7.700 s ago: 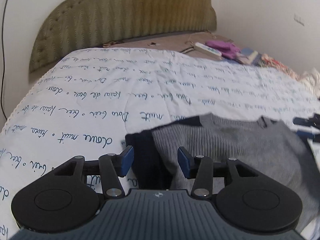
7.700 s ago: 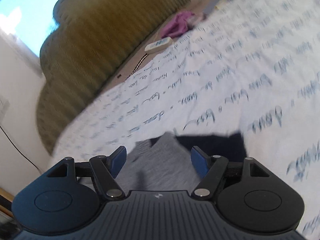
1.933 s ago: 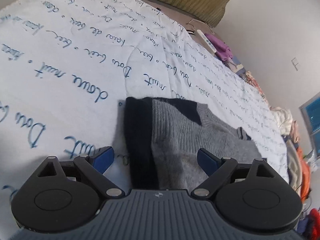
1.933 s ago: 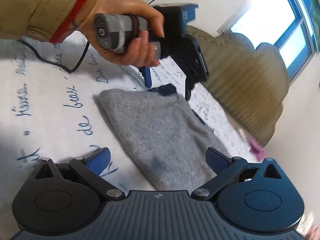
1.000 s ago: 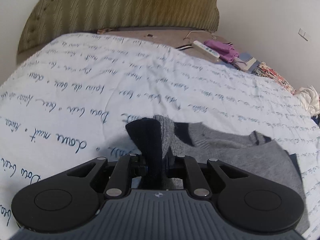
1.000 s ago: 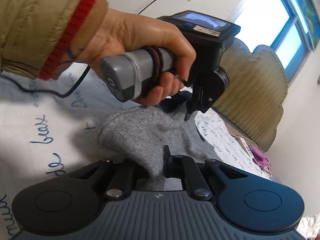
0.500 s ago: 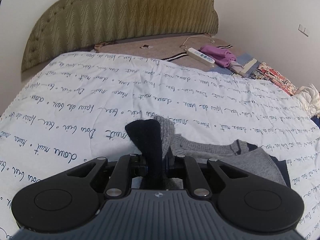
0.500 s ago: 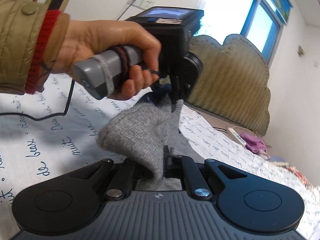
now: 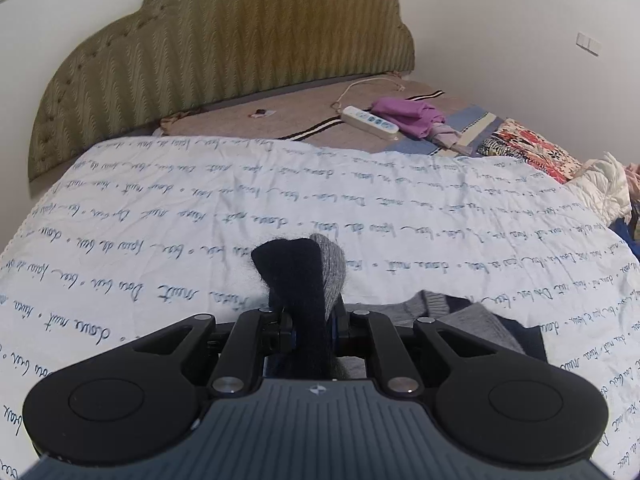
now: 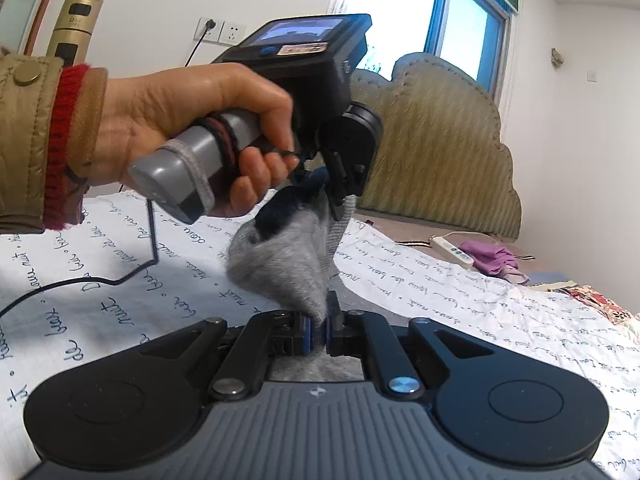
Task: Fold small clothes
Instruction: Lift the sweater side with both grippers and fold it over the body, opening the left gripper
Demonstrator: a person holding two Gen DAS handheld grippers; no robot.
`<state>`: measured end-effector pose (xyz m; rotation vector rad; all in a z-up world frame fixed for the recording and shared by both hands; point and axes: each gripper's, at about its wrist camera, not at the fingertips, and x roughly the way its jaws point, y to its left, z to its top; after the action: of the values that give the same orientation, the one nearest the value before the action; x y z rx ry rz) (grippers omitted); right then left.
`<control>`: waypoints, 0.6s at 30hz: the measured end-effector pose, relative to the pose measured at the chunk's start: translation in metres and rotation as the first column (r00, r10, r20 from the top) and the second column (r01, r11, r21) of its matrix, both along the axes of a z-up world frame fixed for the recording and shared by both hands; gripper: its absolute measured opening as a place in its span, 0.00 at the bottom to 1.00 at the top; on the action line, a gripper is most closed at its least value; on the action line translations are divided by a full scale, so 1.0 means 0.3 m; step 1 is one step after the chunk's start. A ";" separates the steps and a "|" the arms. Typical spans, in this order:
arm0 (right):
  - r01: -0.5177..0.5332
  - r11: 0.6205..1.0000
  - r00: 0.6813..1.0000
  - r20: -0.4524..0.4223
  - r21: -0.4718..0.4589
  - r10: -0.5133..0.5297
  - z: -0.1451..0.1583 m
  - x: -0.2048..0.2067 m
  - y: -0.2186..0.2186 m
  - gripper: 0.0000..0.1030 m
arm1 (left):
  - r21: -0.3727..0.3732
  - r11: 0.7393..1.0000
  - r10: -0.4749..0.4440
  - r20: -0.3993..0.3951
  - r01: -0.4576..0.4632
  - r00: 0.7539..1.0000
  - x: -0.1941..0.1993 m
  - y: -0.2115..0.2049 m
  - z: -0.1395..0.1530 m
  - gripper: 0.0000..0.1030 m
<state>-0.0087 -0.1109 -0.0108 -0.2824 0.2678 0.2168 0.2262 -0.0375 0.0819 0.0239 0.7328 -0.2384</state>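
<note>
A small grey sweater with navy trim (image 9: 304, 280) is lifted by one edge off the white quilt (image 9: 160, 208). My left gripper (image 9: 314, 326) is shut on its navy and grey corner, which bunches up above the jaws. The rest of the sweater (image 9: 476, 324) trails down to the right on the quilt. In the right wrist view my right gripper (image 10: 316, 334) is shut on the grey knit (image 10: 280, 264). The cloth stretches from it up to the left gripper (image 10: 340, 200), held by a hand (image 10: 180, 120) in a tan sleeve.
The padded olive headboard (image 9: 224, 40) stands at the far end. A white power strip (image 9: 370, 119) and a purple cloth (image 9: 408, 114) lie on the brown sheet beyond the quilt. Patterned clothes (image 9: 528, 152) pile at the right edge. A black cable (image 10: 80, 280) runs over the quilt.
Both grippers have risen with the sweater edge and carried it toward the headboard. More of the sweater has come off the quilt, and the right gripper has rolled level.
</note>
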 end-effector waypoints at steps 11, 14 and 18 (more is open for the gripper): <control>0.039 0.999 0.999 0.018 0.016 -0.039 -0.020 -0.065 -0.102 0.05 | 0.065 0.995 -0.074 0.040 0.071 0.996 -0.035 -0.214 0.012 0.13; 0.059 0.998 0.998 0.018 0.029 -0.059 -0.018 -0.073 -0.138 0.05 | 0.072 0.994 -0.091 0.043 0.088 0.995 -0.035 -0.270 0.011 0.13; 0.082 0.996 0.996 0.019 0.044 -0.083 -0.014 -0.091 -0.182 0.05 | 0.080 0.990 -0.124 0.046 0.120 0.991 -0.045 -0.344 0.006 0.13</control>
<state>-0.0359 -0.1654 -0.0152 -0.2303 0.2534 0.1377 0.2128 -0.1407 0.0837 0.1476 0.6900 -0.3248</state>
